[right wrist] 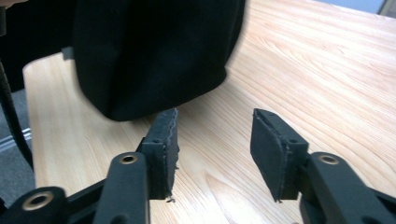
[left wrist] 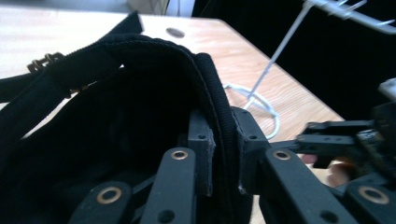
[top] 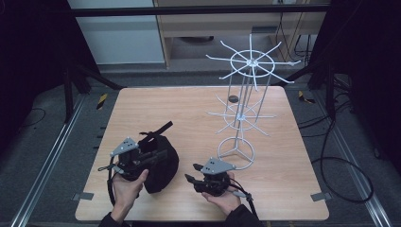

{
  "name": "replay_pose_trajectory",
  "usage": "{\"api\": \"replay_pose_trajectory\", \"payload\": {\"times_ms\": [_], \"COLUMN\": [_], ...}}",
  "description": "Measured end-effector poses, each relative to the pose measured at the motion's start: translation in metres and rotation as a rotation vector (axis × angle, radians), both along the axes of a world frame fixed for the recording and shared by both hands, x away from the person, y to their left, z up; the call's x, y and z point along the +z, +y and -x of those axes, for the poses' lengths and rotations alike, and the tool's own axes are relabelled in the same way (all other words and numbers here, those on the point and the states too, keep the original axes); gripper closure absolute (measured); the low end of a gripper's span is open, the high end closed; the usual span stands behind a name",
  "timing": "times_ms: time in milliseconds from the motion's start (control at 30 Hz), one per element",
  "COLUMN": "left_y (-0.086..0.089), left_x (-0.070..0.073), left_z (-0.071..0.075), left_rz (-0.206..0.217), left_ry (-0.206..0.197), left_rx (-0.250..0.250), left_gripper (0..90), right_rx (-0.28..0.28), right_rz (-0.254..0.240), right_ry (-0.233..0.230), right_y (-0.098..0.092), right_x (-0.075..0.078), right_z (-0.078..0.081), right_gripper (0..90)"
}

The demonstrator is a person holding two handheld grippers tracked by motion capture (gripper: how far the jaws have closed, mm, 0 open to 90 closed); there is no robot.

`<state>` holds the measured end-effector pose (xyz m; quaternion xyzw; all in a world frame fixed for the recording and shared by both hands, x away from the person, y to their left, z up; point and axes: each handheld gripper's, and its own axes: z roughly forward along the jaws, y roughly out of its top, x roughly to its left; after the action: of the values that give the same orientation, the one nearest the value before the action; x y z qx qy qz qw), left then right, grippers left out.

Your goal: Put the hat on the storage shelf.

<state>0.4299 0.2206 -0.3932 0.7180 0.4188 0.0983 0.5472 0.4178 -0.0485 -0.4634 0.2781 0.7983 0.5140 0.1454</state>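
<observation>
1. A black bag [top: 158, 163] is being kept on the near left part of the wooden counter [top: 189, 109].
2. Its thick edge is being clamped by the left gripper [left wrist: 223, 154].
3. The right gripper [right wrist: 212, 144] is being held apart just beside the bag, over bare wood.
4. A white wire rack [top: 243, 104] is being supported on the counter's right side.

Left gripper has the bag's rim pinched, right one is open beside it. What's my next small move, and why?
Probably ease the right gripper forward to the black bag and take the rim opposite the left gripper. Its jaws stand open over bare table, just short of the bag, while the left is clamped on the rim; a second hold would likely steady it for lifting.
</observation>
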Motion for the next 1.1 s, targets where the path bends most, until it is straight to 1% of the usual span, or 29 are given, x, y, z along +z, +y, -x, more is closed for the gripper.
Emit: {"api": "replay_pose_trajectory", "payload": {"times_ms": [33,67,133,167,200,233,300,367,433,467,500,533,567,600,633,667,700,733,767,833,867,900,933,967,1000,1067,1100], "left_y": [0.0,0.0,-0.001,-0.003,-0.003,-0.007,-0.011,-0.012,-0.015,-0.016,-0.016,-0.018,-0.018,-0.021,-0.022,-0.022,-0.023,-0.023,-0.022,-0.021,-0.019,-0.019,-0.014,-0.014,-0.01,-0.005,-0.005], "left_x": [0.0,0.004,0.008,0.01,0.01,0.013,0.015,0.015,0.013,0.012,0.012,0.011,0.011,0.011,0.011,0.011,0.011,0.011,0.011,0.012,0.012,0.012,0.014,0.014,0.013,0.01,0.01], "left_z": [0.0,0.002,0.004,0.006,0.006,0.01,0.012,0.012,0.012,0.012,0.012,0.012,0.012,0.013,0.014,0.014,0.015,0.016,0.016,0.017,0.019,0.019,0.021,0.021,0.024,0.026,0.026], "left_rz": [0.0,0.018,0.036,0.038,0.038,0.027,0.008,0.004,-0.008,-0.009,-0.009,-0.013,-0.013,-0.023,-0.035,-0.035,-0.056,-0.064,-0.067,-0.07,-0.063,-0.063,-0.059,-0.059,-0.075,-0.1,-0.1], "left_ry": [0.0,-0.011,-0.02,-0.027,-0.027,-0.046,-0.057,-0.058,-0.053,-0.05,-0.05,-0.048,-0.048,-0.054,-0.058,-0.058,-0.068,-0.075,-0.083,-0.09,-0.103,-0.103,-0.122,-0.122,-0.135,-0.141,-0.141], "left_rx": [0.0,-0.016,-0.045,-0.058,-0.058,-0.076,-0.086,-0.09,-0.109,-0.118,-0.118,-0.138,-0.138,-0.151,-0.154,-0.154,-0.148,-0.146,-0.139,-0.131,-0.119,-0.119,-0.103,-0.103,-0.08,-0.056,-0.056], "left_gripper": [80.3,80.6,80.8,80.8,80.9,80.9,80.9,81.0,81.1,81.1,81.1,81.2,81.2,81.2,81.3,81.2,81.2,81.2,81.1,80.8,80.1,79.9,79.5,79.0,78.5,77.0,75.9], "right_rx": [0.007,0.01,0.016,0.016,0.013,0.01,0.008,0.006,0.0,0.003,0.003,0.01,0.01,0.021,0.026,0.026,0.027,0.027,0.022,0.017,0.004,0.004,0.0,0.0,0.004,0.003,0.003], "right_rz": [-0.012,-0.021,-0.037,-0.047,-0.057,-0.063,-0.08,-0.098,-0.112,-0.122,-0.122,-0.148,-0.148,-0.153,-0.15,-0.15,-0.143,-0.133,-0.132,-0.132,-0.119,-0.119,-0.115,-0.115,-0.099,-0.067,-0.067], "right_ry": [0.0,0.0,-0.009,-0.014,-0.022,-0.024,-0.034,-0.037,-0.037,-0.033,-0.033,-0.018,-0.018,-0.001,0.007,0.007,0.013,0.008,0.005,-0.002,-0.032,-0.032,-0.057,-0.057,-0.076,-0.094,-0.094], "right_y": [0.001,0.003,0.004,0.006,0.006,0.007,0.007,0.006,0.004,0.004,0.004,0.004,0.004,0.004,0.005,0.005,0.005,0.004,0.003,0.001,0.0,0.0,-0.001,-0.001,0.0,0.005,0.005], "right_x": [0.001,0.002,0.004,0.005,0.006,0.007,0.008,0.009,0.01,0.01,0.01,0.01,0.01,0.008,0.008,0.008,0.008,0.009,0.01,0.013,0.02,0.02,0.028,0.028,0.034,0.039,0.039], "right_z": [0.0,0.001,0.0,0.0,-0.001,-0.001,-0.001,-0.001,-0.002,-0.003,-0.003,-0.006,-0.006,-0.008,-0.008,-0.008,-0.008,-0.006,-0.005,-0.004,-0.001,-0.001,0.001,0.001,0.003,0.005,0.005], "right_gripper": [50.1,48.7,46.4,44.9,43.5,42.5,40.2,39.6,38.9,38.8,38.8,40.3,40.3,50.8,57.4,57.4,67.7,84.8,87.4,88.7,89.4,89.4,89.5,89.5,89.6,89.6,89.6]}}
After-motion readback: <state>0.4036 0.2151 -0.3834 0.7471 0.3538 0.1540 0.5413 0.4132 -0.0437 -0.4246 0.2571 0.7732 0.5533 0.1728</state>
